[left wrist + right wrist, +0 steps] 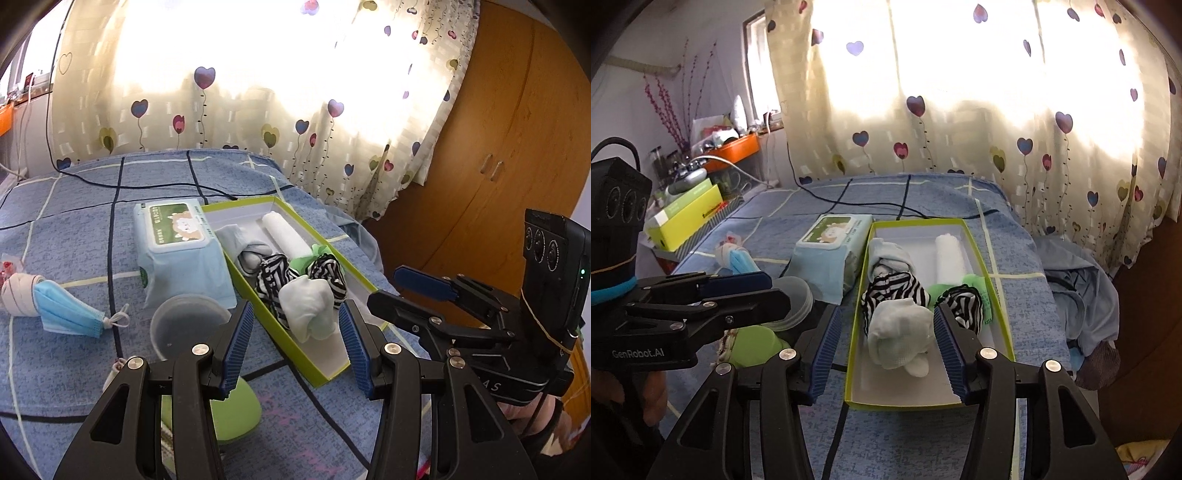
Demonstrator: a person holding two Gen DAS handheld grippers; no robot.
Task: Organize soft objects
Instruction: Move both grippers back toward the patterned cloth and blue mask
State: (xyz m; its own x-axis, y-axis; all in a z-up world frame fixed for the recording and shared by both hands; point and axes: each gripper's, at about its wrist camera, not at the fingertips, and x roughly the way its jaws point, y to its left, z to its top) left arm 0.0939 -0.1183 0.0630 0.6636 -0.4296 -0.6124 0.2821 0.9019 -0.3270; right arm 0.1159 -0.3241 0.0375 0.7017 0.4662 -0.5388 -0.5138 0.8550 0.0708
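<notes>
Soft knit socks (899, 334) lie in a smooth matt cardboard box (995, 273) on a woven cloth bedspread (1015, 295).

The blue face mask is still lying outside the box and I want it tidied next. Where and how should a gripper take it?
Grip the blue face mask across its folded pleated body, from above; it lies flat on the bedspread. Avoid the thin ear loop and the rolled cloth touching its far end.

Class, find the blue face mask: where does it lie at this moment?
In the left wrist view the face mask lies on the blue bedspread at the left, touching a rolled cloth bundle, left of the wipes pack and outside the green box.
</notes>
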